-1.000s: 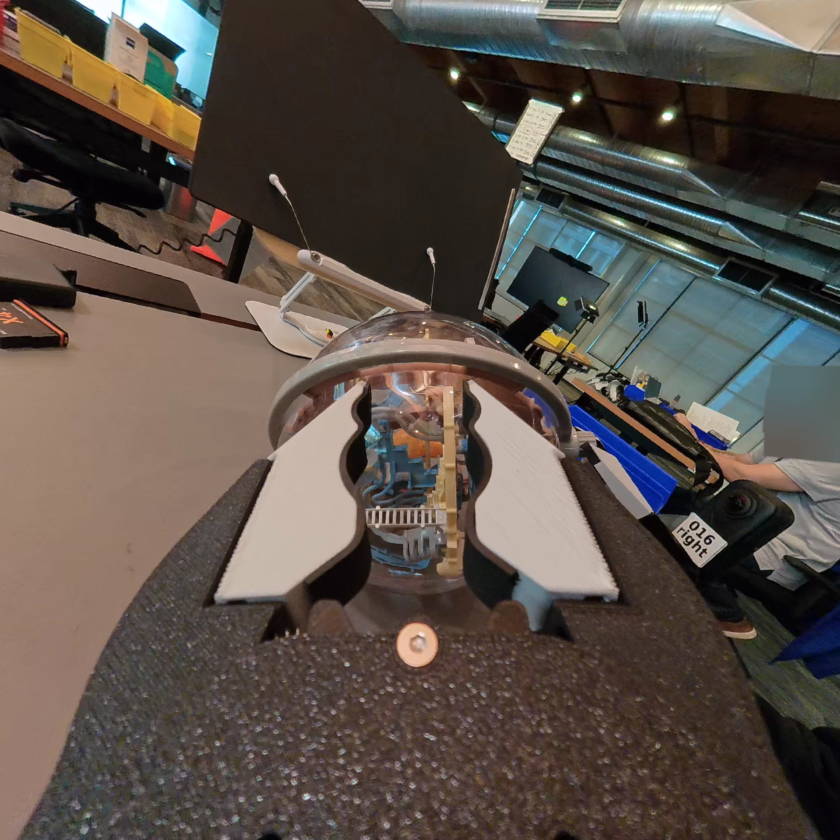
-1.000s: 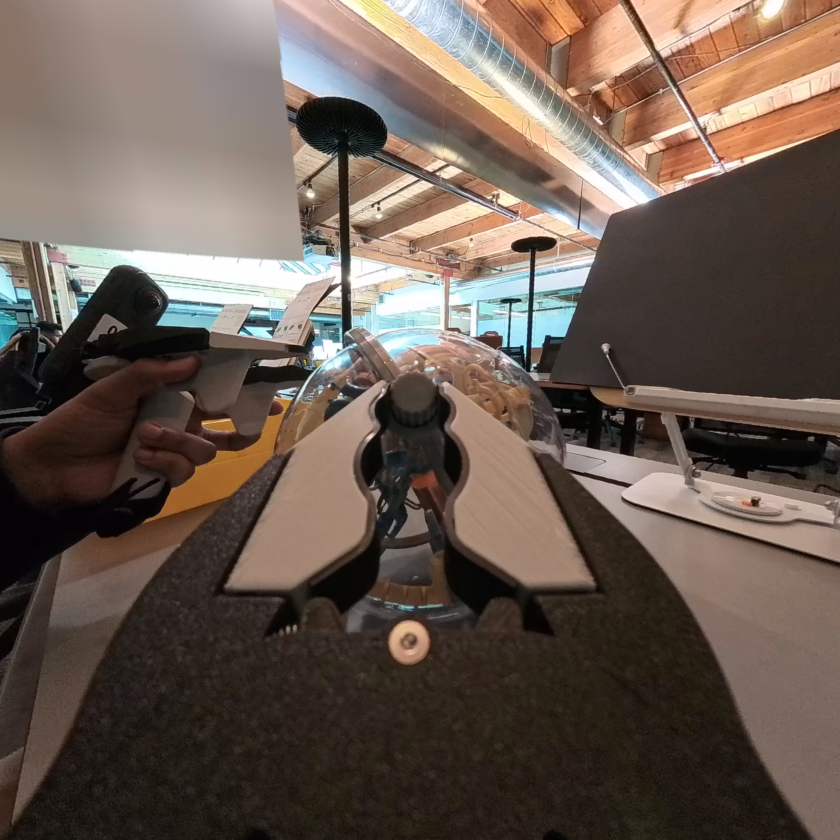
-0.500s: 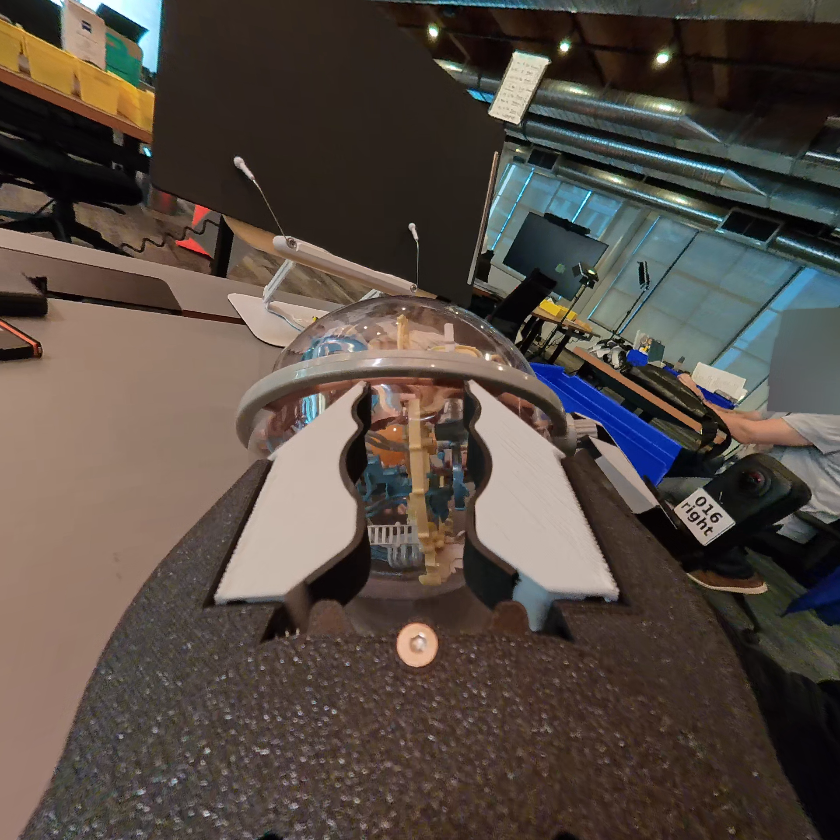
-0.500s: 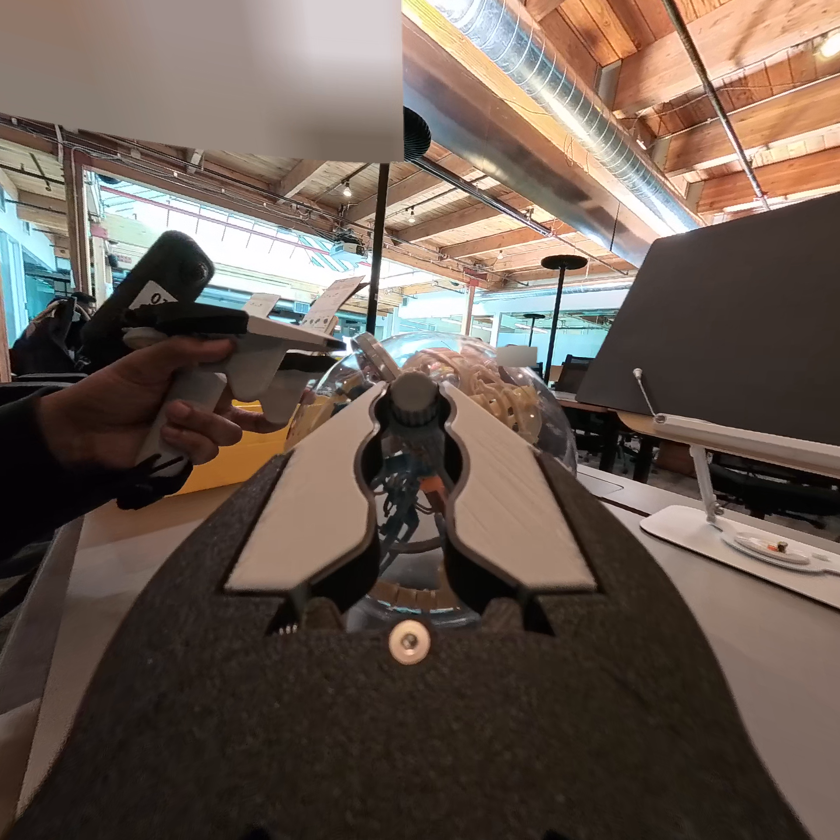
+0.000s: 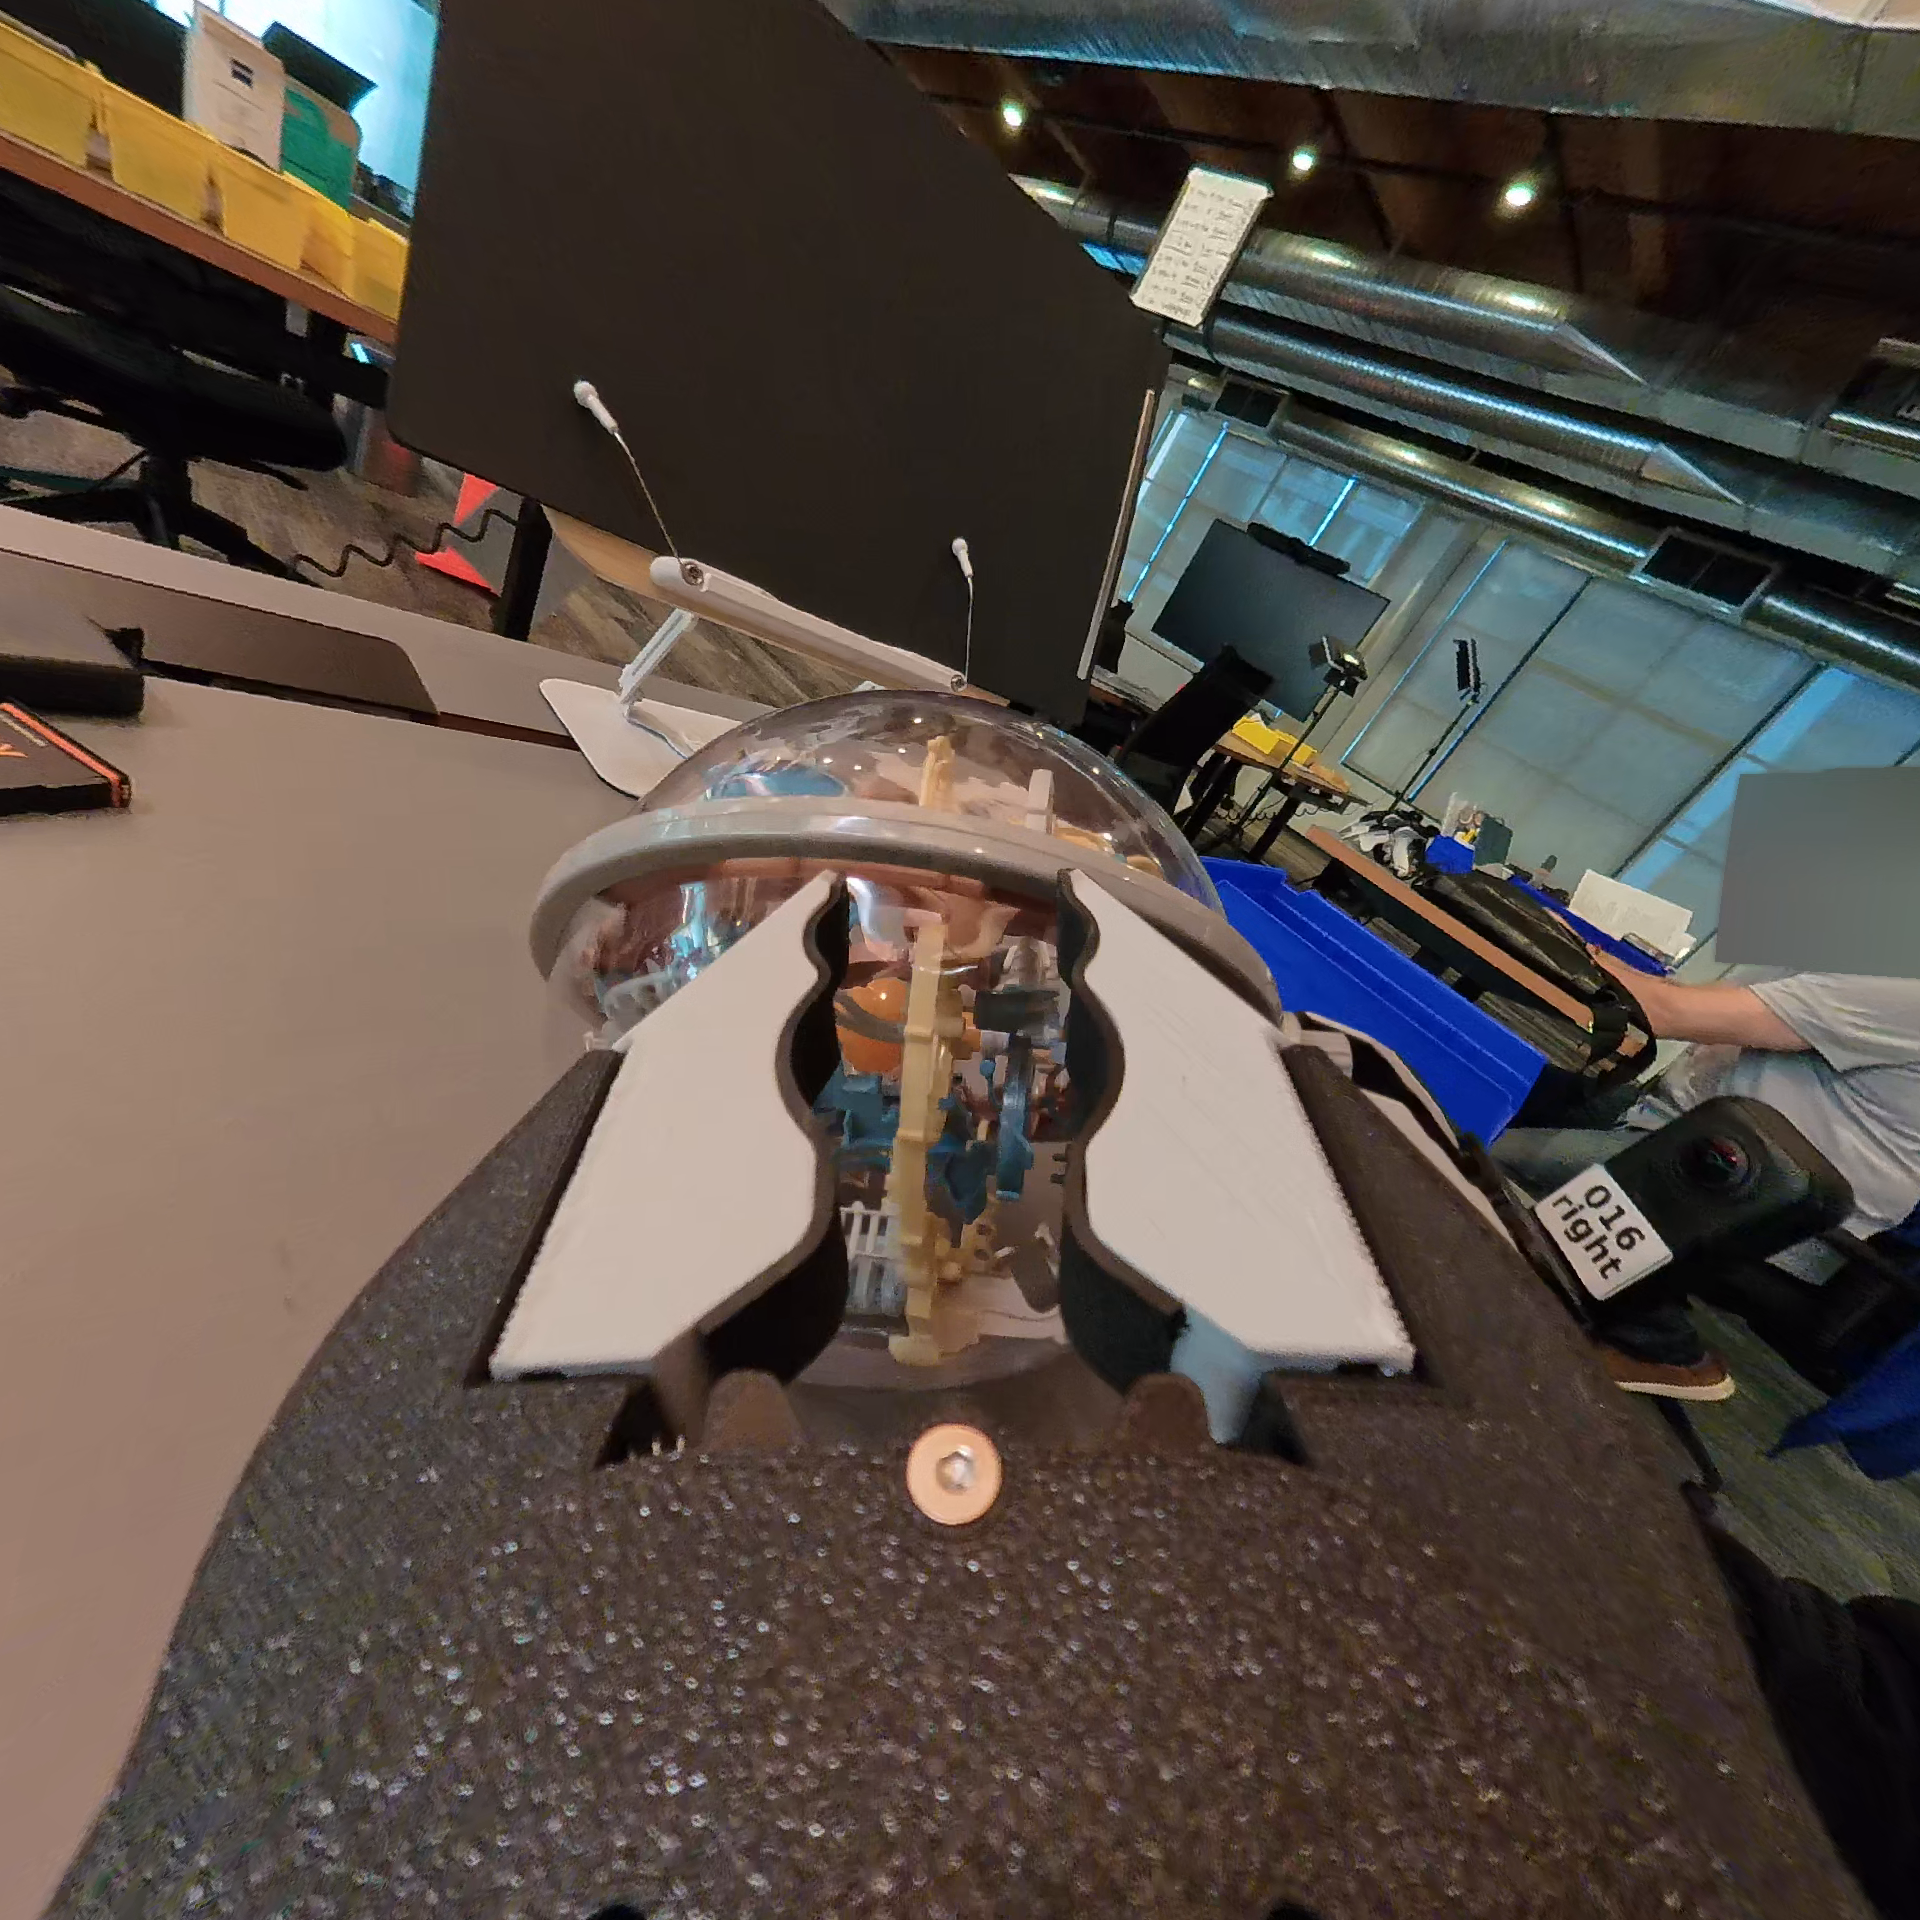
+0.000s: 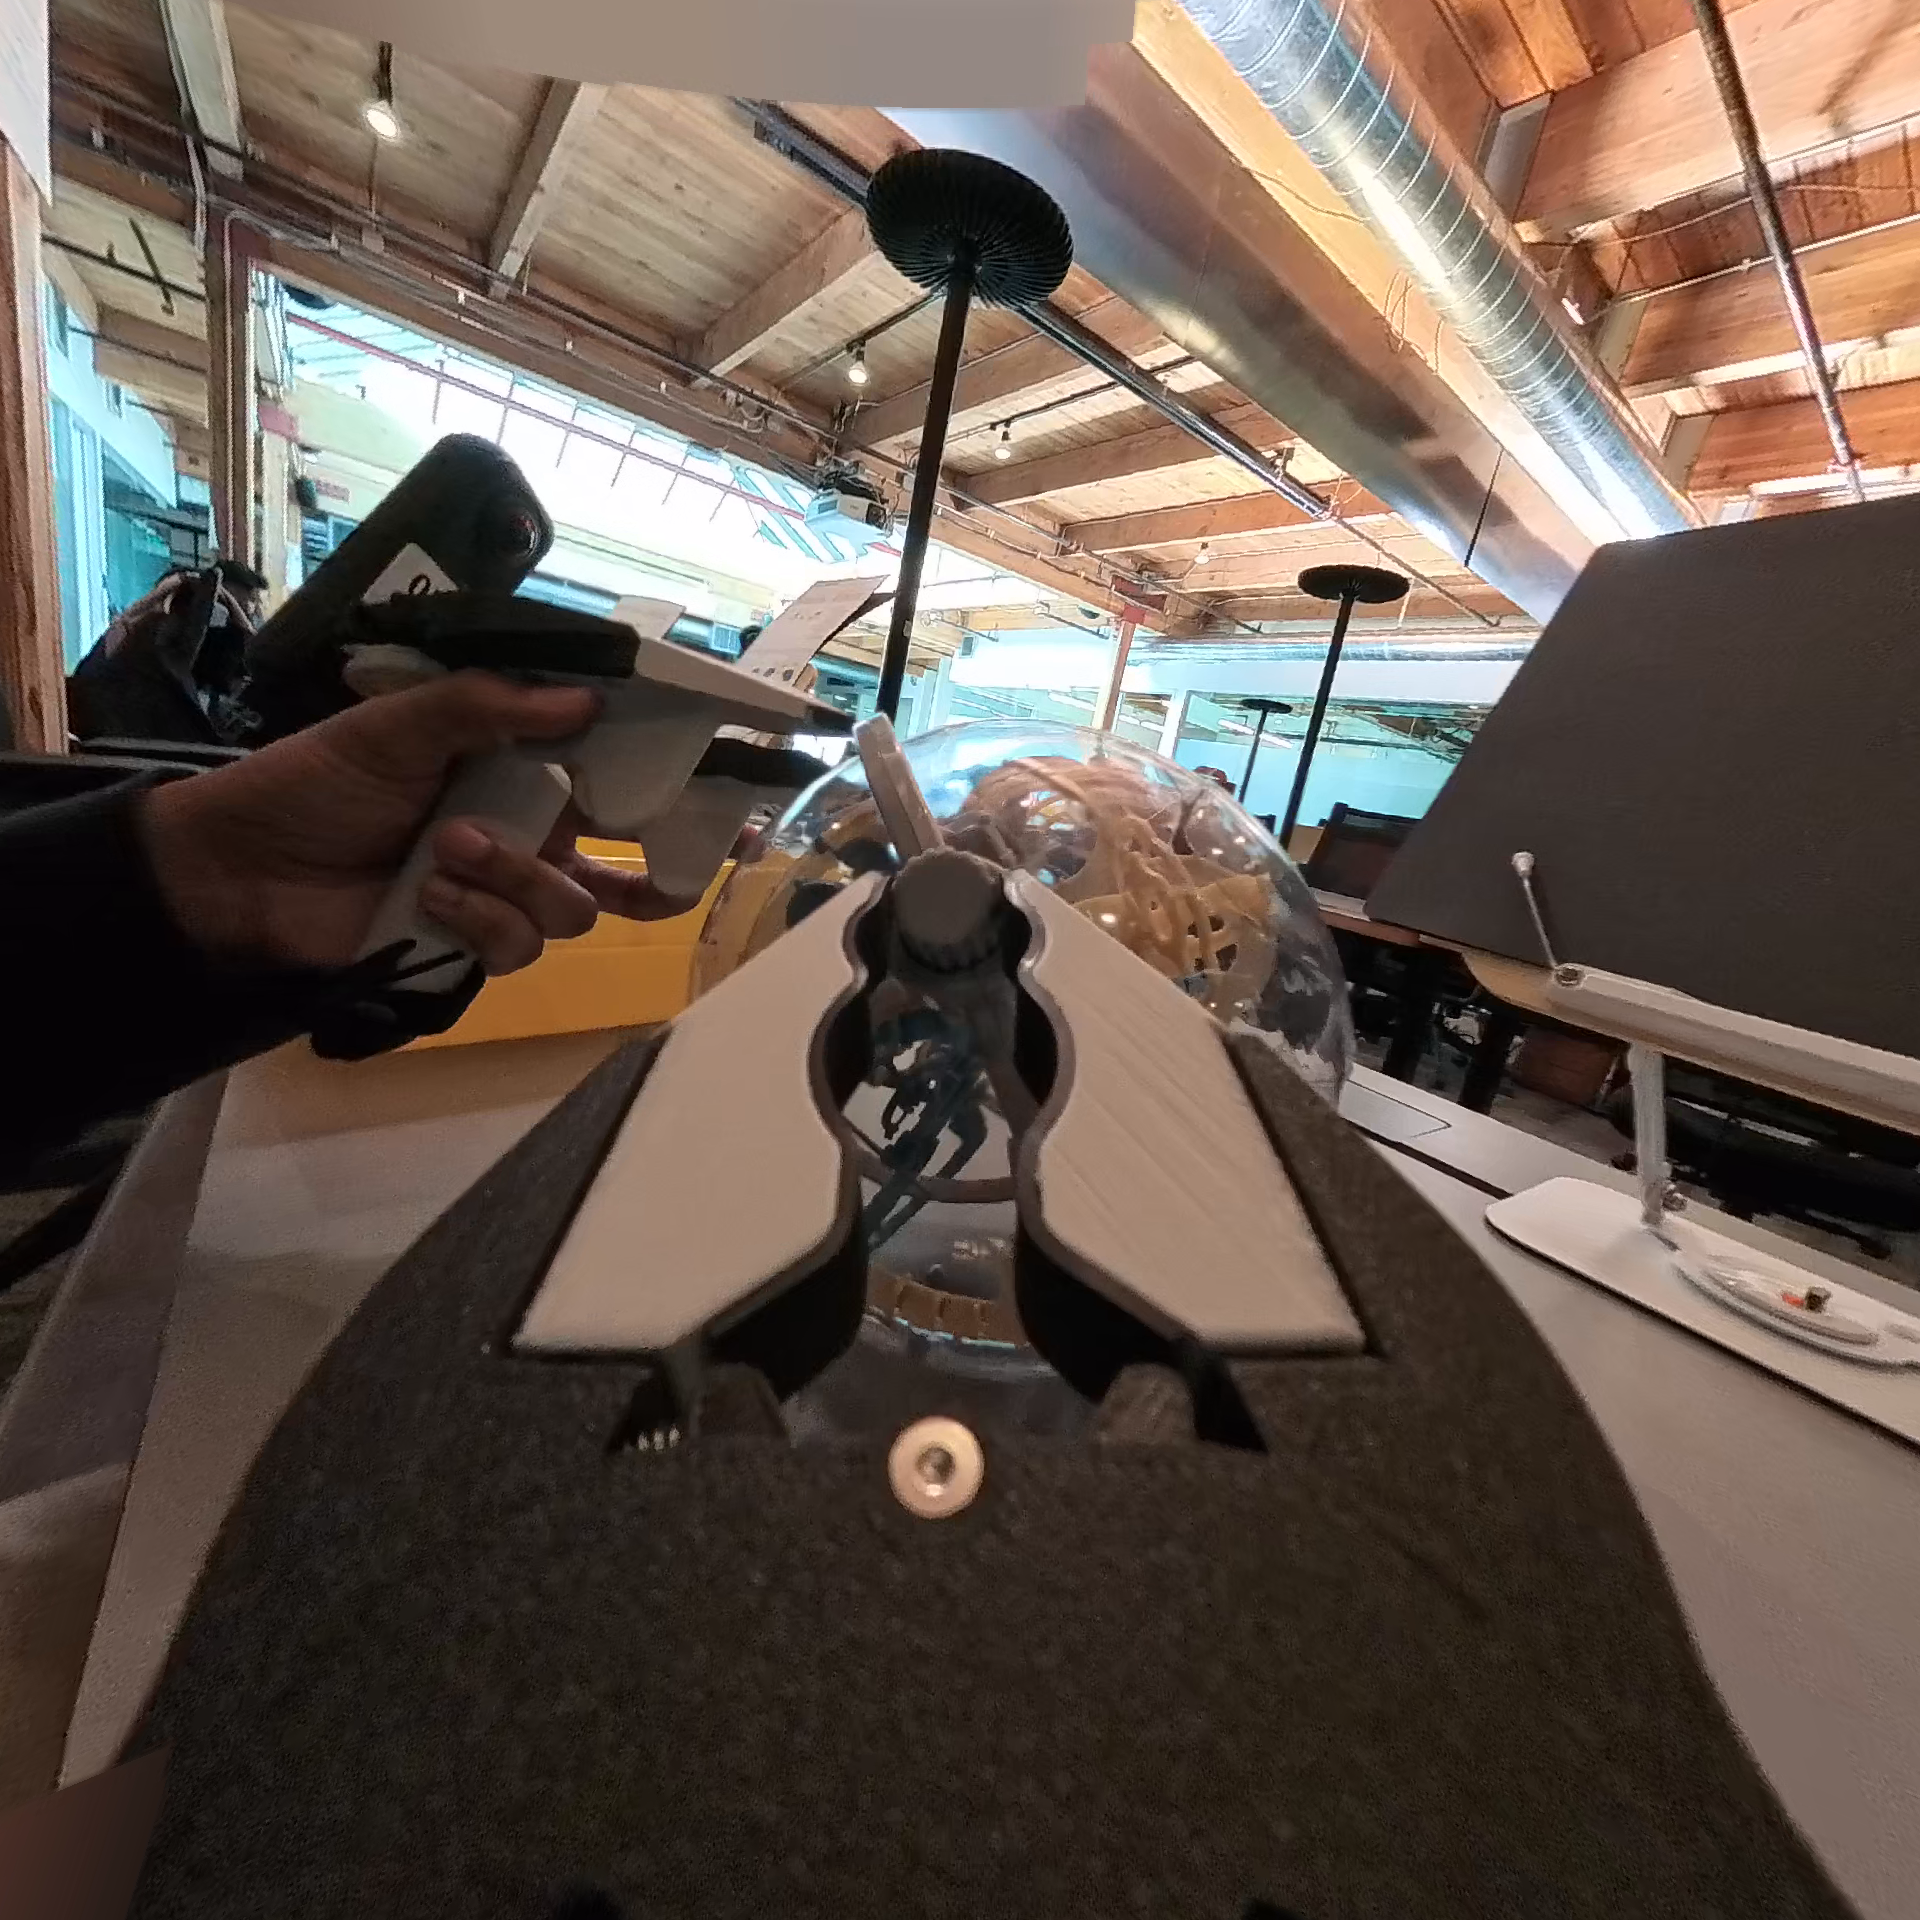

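A clear plastic sphere (image 5: pixel 883 769) with a coloured maze inside and a grey ring (image 5: pixel 727 831) around it is held above the grey table (image 5: pixel 260 987) between both grippers. My left gripper (image 5: pixel 951 894) is shut on the sphere, its fingertips tucked under the ring. My right gripper (image 6: pixel 948 888) is shut on a grey ribbed knob (image 6: pixel 943 920) on the sphere (image 6: pixel 1143 883). The left gripper also shows in the right wrist view (image 6: pixel 790 743), held by a hand (image 6: pixel 343 821) at the sphere's far left. The right gripper's camera (image 5: pixel 1714 1174) shows in the left wrist view.
A white stand with thin antennas (image 5: pixel 790 623) sits on the table behind the sphere, before a black panel (image 5: pixel 727 312); it also shows in the right wrist view (image 6: pixel 1714 1029). A black box with an orange edge (image 5: pixel 52 758) lies at left. A blue bin (image 5: pixel 1351 977), a yellow bin (image 6: pixel 582 966) and a seated person (image 5: pixel 1818 1039) are nearby. One gripper's finger ends stand about 12 centimeters off the other's.
Both grippers have tilted and swung together with the sphere. More of the dome now shows above the ring in the left wrist view. Both grips are unchanged.
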`<state>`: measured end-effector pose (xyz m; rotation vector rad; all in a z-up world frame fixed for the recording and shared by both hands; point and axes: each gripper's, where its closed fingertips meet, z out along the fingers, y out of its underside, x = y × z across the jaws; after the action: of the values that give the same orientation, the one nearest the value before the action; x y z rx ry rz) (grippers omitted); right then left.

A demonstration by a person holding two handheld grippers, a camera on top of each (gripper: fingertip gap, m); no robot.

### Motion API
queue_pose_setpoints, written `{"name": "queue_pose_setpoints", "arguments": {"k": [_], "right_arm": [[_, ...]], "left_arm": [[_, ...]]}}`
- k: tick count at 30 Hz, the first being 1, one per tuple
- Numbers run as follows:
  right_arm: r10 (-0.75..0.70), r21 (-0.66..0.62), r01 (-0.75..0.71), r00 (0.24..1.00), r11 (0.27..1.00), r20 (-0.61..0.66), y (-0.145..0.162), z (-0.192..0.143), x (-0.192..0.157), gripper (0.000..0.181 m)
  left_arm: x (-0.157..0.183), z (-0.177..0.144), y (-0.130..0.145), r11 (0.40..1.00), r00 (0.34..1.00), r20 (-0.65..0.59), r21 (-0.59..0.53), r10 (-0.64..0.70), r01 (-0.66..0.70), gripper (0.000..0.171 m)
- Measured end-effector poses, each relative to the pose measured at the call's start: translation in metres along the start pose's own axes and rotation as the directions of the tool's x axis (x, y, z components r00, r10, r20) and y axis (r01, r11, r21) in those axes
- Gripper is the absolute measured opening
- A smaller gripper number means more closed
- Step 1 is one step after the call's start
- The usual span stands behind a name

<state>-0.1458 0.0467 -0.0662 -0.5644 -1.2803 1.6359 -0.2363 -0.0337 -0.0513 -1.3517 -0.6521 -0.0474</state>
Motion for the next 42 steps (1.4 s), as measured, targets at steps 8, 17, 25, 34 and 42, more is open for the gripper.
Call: {"name": "queue_pose_setpoints", "arguments": {"k": [8, 17, 25, 34, 42], "right_arm": [[-0.018, -0.026, 0.018, 1.000, 0.999, -0.017, 0.004, 0.001, 0.002, 0.018], [0.059, -0.055, -0.067, 0.989, 0.996, -0.136, 0.008, -0.003, 0.029, 0.017], [0.020, -0.052, -0.026, 0.993, 0.998, -0.117, 0.007, -0.003, 0.022, 0.017], [-0.195, -0.049, 0.194, 0.981, 0.980, -0.019, 0.006, 0.002, -0.013, 0.018], [-0.104, -0.070, 0.098, 0.991, 0.993, -0.084, 0.006, 0.001, 0.005, 0.017]], "left_arm": [[0.002, 0.000, -0.001, 1.000, 1.000, 0.011, 0.005, 0.026, -0.026, 0.041], [0.024, 0.002, 0.007, 0.992, 0.992, -0.058, -0.050, 0.114, -0.117, 0.044], [0.032, 0.006, 0.016, 0.942, 0.945, 0.015, -0.089, 0.326, -0.323, 0.045], [0.028, 0.002, 0.008, 0.988, 0.990, -0.020, -0.066, 0.139, -0.140, 0.052], [0.039, 0.004, 0.016, 0.953, 0.958, -0.023, -0.097, 0.285, -0.286, 0.058]]}}
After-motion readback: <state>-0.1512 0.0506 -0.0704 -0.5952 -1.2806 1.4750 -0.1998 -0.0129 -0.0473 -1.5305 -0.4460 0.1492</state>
